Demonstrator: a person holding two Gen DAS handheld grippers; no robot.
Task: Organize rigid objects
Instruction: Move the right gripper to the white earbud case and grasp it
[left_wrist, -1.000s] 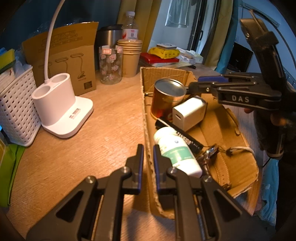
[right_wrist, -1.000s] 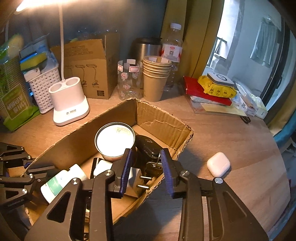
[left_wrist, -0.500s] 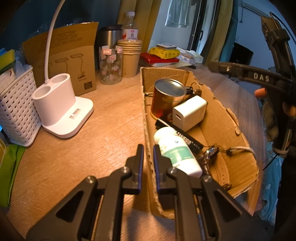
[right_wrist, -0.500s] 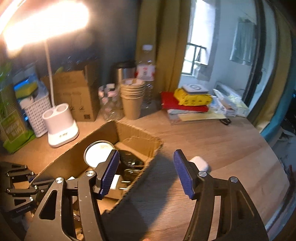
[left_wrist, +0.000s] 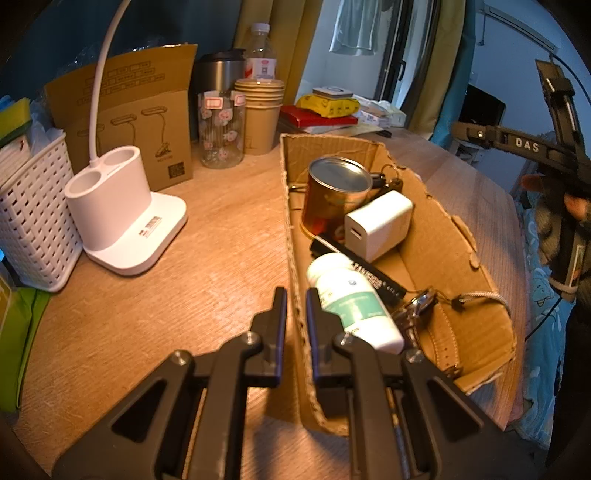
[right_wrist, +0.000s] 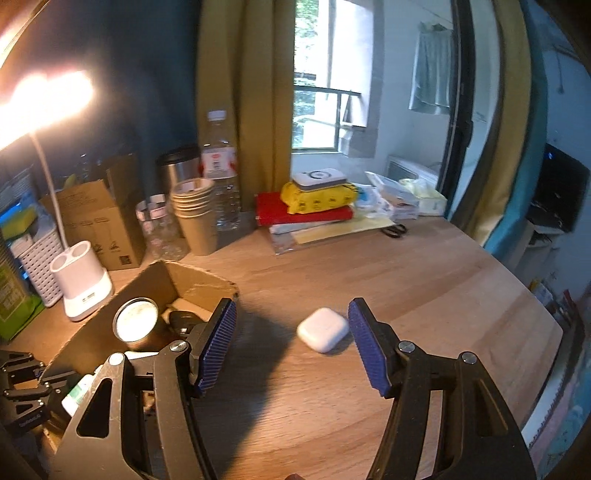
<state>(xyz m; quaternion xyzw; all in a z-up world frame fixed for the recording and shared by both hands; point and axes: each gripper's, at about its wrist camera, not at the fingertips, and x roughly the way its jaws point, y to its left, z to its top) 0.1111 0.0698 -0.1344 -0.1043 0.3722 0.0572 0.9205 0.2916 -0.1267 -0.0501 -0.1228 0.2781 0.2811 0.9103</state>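
While the box fills: one small white case (right_wrist: 323, 329) is left out on the bench (right_wrist: 424, 295), well apart from the clutter at the back.
Change: a second ago the right claw (right_wrist: 291, 347) hung over the cardboard box (left_wrist: 436, 229) with its pads nearly together; now it is off to the side, pads spread wide and empty.
Aim: the white case lies just ahead, between the two blue pads but untouched.
Left claw (left_wrist: 295, 325): pressed together on the box wall, pinning it as before.
Box contents: tin can (left_wrist: 336, 199), white charger (left_wrist: 376, 225), pill bottle (left_wrist: 354, 302).
Meaning: the charger looks delivered; the case is likely next.
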